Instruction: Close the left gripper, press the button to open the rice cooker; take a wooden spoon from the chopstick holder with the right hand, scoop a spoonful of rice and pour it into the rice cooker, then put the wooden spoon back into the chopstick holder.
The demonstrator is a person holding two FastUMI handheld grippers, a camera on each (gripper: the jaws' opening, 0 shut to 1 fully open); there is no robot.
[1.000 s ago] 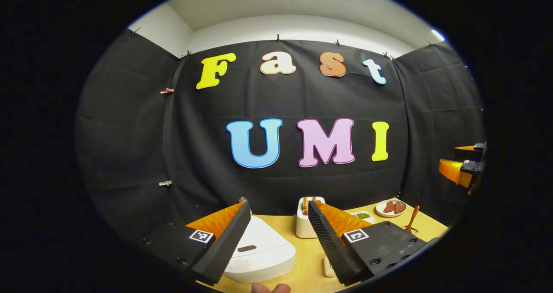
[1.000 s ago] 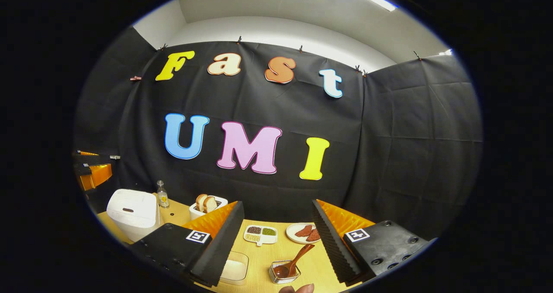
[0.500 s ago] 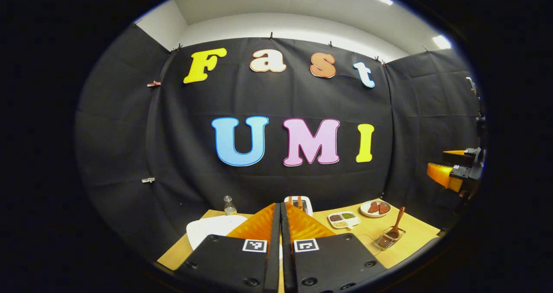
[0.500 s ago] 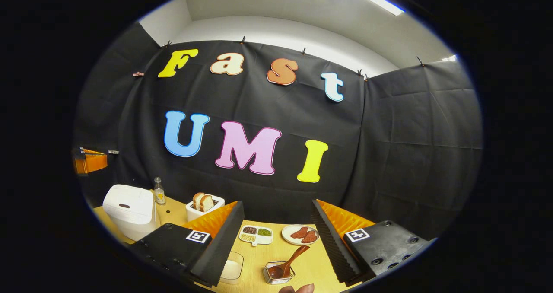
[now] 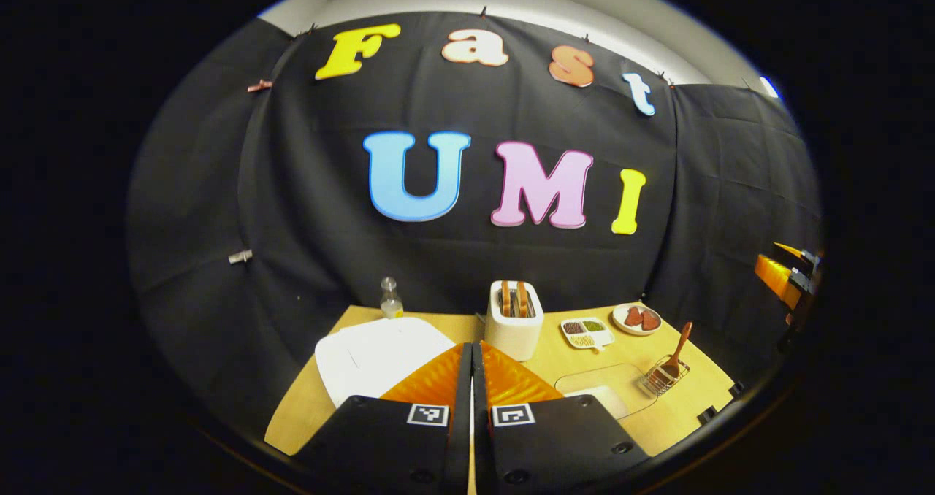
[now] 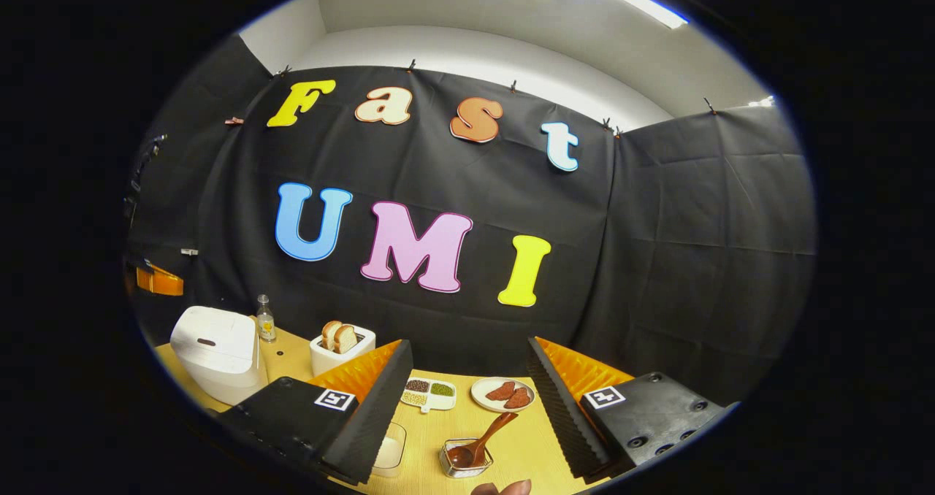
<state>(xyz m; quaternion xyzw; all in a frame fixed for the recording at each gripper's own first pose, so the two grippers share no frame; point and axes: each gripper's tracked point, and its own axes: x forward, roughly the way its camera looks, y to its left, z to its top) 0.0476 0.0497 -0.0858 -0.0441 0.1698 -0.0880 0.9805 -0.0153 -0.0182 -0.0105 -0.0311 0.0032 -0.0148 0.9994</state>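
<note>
The white rice cooker (image 5: 380,352) sits lid down at the table's left, just beyond my left gripper (image 5: 471,345), which is shut on nothing and held above the table. In the right gripper view the cooker (image 6: 215,349) shows a dark oval button (image 6: 206,342) on its lid. The wooden spoon (image 6: 486,436) leans in the wire chopstick holder (image 6: 486,468), below and ahead of my right gripper (image 6: 467,345), which is open and holds nothing. A clear box of rice (image 6: 391,451) lies left of the holder. From the left gripper, spoon (image 5: 681,342) and holder (image 5: 661,382) stand at the far right.
Behind the cooker stand a small bottle (image 6: 265,323) and a white toaster (image 6: 340,342) with bread in it. A divided dish (image 6: 429,393) and a plate (image 6: 502,394) of red slices lie at the back. A fingertip (image 6: 504,488) shows at the bottom edge.
My left gripper went from open to shut, then tilted down so more of the table shows. The right gripper stayed open and hardly moved.
</note>
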